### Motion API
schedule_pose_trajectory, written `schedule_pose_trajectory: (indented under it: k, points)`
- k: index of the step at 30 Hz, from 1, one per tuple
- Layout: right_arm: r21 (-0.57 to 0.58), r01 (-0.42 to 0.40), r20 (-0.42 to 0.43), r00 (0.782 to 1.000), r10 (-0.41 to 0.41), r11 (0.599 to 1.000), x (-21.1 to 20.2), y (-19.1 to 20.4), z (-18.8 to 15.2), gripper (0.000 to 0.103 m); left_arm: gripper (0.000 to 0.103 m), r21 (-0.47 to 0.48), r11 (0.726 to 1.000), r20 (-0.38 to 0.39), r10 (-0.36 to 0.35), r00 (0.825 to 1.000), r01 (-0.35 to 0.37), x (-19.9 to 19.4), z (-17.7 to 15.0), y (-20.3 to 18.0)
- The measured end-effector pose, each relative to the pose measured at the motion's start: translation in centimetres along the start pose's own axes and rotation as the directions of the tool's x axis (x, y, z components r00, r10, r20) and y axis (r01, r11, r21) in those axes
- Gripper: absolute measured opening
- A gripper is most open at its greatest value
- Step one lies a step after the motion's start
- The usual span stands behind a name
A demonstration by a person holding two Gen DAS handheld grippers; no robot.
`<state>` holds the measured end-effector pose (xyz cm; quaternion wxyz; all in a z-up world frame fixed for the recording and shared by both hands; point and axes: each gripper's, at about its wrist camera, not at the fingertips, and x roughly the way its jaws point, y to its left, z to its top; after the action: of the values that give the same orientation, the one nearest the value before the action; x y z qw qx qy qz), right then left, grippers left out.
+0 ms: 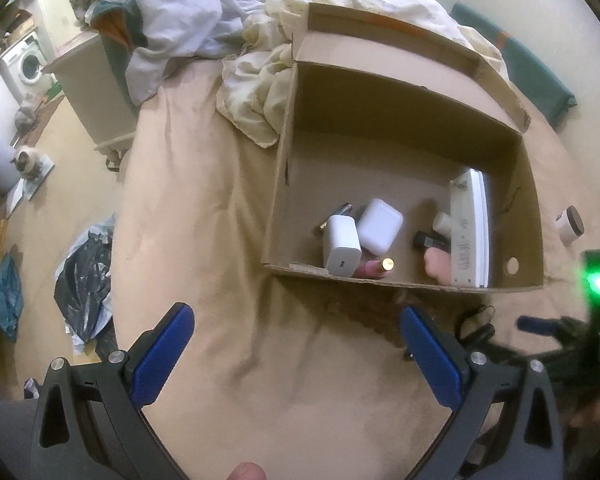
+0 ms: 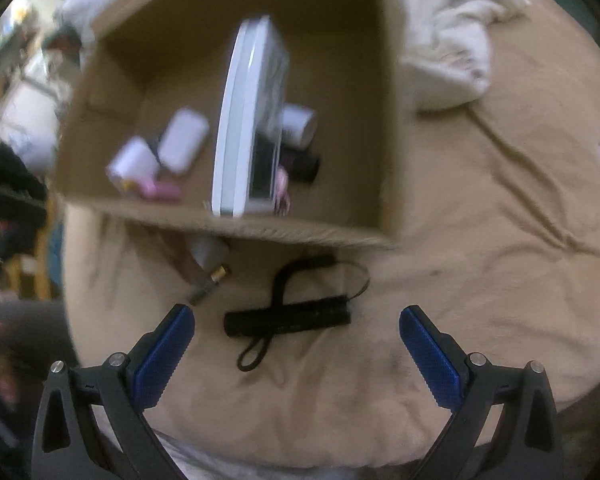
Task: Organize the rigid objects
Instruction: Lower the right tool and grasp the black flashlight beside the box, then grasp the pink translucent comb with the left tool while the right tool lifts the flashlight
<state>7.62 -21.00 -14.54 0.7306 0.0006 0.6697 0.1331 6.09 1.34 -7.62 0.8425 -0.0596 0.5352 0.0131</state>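
Observation:
An open cardboard box (image 1: 284, 184) (image 2: 388, 128) sits on a beige bedsheet. Inside lie a white charger (image 1: 342, 246), a white case (image 1: 380, 224) (image 2: 184, 140), a pink tube (image 1: 374, 269), a dark tube (image 1: 432, 240) and a long white device (image 1: 470, 228) (image 2: 244, 128). My left gripper (image 1: 298, 354) is open and empty in front of the box. My right gripper (image 2: 296, 354) is open and empty just short of a black stick with a wrist strap (image 2: 288, 320). A small gold-tipped object (image 2: 210, 280) lies beside it.
A small white round jar (image 1: 569, 225) lies on the sheet right of the box. Crumpled bedding (image 1: 256, 92) lies behind the box. The bed's left edge drops to a floor with a black bag (image 1: 84, 284), a cabinet (image 1: 96, 88) and a cat (image 1: 28, 162).

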Motion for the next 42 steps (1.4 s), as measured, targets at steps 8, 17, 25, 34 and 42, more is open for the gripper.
schedule_pose_trajectory:
  k: [8,17,25,34,42]
  points:
    - [-0.11,0.15,-0.107,0.981,-0.162,0.982,5.1,2.0,-0.2,0.103,0.103,-0.006,1.0,-0.033,-0.006,0.999,0.005,0.9,0.1,-0.1]
    - [-0.136,0.074,-0.052,0.995,-0.082,0.988,2.3,2.6,-1.2,0.092,0.103,-0.015,1.0,-0.04,0.006,0.999,-0.007,1.4,0.2,0.4]
    - [-0.167,-0.14,0.128,0.978,0.162,0.976,-8.1,1.9,-2.5,0.092,0.103,-0.002,1.0,-0.024,0.023,0.999,-0.023,1.7,0.6,0.9]
    - [-0.263,-0.29,0.518,0.763,0.388,0.92,-17.2,0.8,-1.4,0.092,0.103,0.16,0.986,-0.086,-0.043,0.995,0.056,3.9,-0.8,-2.5]
    - [-0.111,-0.26,0.523,0.805,0.279,0.959,-14.8,-1.5,0.2,0.092,0.103,0.288,0.957,-0.135,-0.003,0.991,0.042,7.0,-1.9,-6.3]
